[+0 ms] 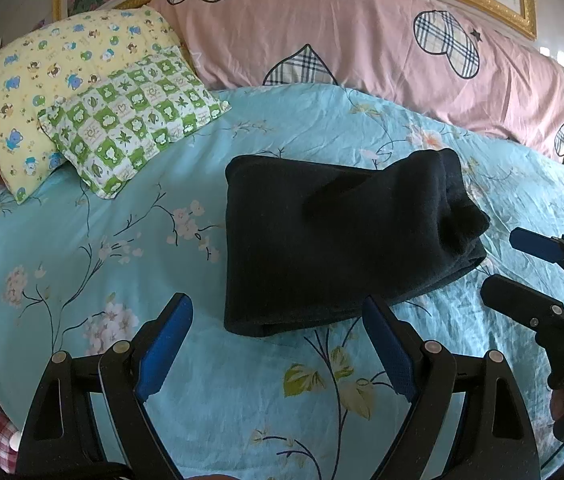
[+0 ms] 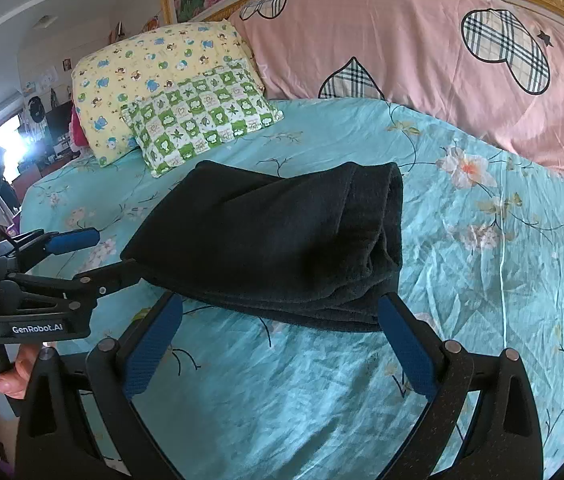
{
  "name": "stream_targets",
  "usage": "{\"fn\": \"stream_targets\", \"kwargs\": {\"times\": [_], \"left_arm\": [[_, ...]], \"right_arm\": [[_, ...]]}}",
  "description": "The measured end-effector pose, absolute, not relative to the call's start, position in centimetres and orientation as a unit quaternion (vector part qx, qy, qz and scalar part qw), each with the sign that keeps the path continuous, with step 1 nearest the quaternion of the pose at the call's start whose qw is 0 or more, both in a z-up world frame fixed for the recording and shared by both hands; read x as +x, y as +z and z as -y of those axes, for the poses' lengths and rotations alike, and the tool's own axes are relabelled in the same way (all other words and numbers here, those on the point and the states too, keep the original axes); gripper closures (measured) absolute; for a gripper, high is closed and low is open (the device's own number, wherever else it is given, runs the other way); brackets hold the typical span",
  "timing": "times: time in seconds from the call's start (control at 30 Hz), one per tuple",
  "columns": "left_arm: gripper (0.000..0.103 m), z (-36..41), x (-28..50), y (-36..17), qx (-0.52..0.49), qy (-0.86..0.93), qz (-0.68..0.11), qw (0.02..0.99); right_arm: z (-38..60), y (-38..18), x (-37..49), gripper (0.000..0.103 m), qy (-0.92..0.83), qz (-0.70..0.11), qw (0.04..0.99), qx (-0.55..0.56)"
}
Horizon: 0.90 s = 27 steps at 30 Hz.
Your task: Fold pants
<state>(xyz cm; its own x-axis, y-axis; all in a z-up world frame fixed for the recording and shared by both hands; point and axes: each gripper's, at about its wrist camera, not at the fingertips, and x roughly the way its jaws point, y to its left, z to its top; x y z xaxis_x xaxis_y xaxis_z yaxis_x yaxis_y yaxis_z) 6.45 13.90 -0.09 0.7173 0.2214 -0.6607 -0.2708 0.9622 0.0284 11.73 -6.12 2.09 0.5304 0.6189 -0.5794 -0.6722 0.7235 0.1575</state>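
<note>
The dark navy pants (image 1: pixel 334 236) lie folded into a compact bundle on the light blue floral bedspread (image 1: pixel 82 248). They also show in the right wrist view (image 2: pixel 274 240). My left gripper (image 1: pixel 278 340) is open and empty, just in front of the bundle's near edge. It also shows at the left of the right wrist view (image 2: pixel 102 254), beside the bundle's left corner. My right gripper (image 2: pixel 282 340) is open and empty, just short of the bundle's near edge. It shows at the right of the left wrist view (image 1: pixel 510 268), apart from the pants.
A yellow cartoon pillow (image 1: pixel 42 80) and a green checked pillow (image 1: pixel 134 120) lie at the back left. A pink duvet with plaid hearts (image 1: pixel 362 40) runs along the headboard. The bed's left edge drops off to a cluttered room (image 2: pixel 34 120).
</note>
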Motion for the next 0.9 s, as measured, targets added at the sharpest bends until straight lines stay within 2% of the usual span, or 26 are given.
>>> {"fn": "stream_targets", "kwargs": {"times": [0.5,0.9], "left_arm": [[0.016,-14.6,7.9,0.5,-0.053,0.135,-0.344,0.928],[0.016,-14.2,7.8,0.7,-0.022,0.153,-0.340,0.928]], "right_arm": [[5.5,3.1,13.1,0.005,0.366,-0.308,0.878,-0.032],[5.2,3.1,13.2,0.005,0.366,-0.314,0.876,-0.017]]}}
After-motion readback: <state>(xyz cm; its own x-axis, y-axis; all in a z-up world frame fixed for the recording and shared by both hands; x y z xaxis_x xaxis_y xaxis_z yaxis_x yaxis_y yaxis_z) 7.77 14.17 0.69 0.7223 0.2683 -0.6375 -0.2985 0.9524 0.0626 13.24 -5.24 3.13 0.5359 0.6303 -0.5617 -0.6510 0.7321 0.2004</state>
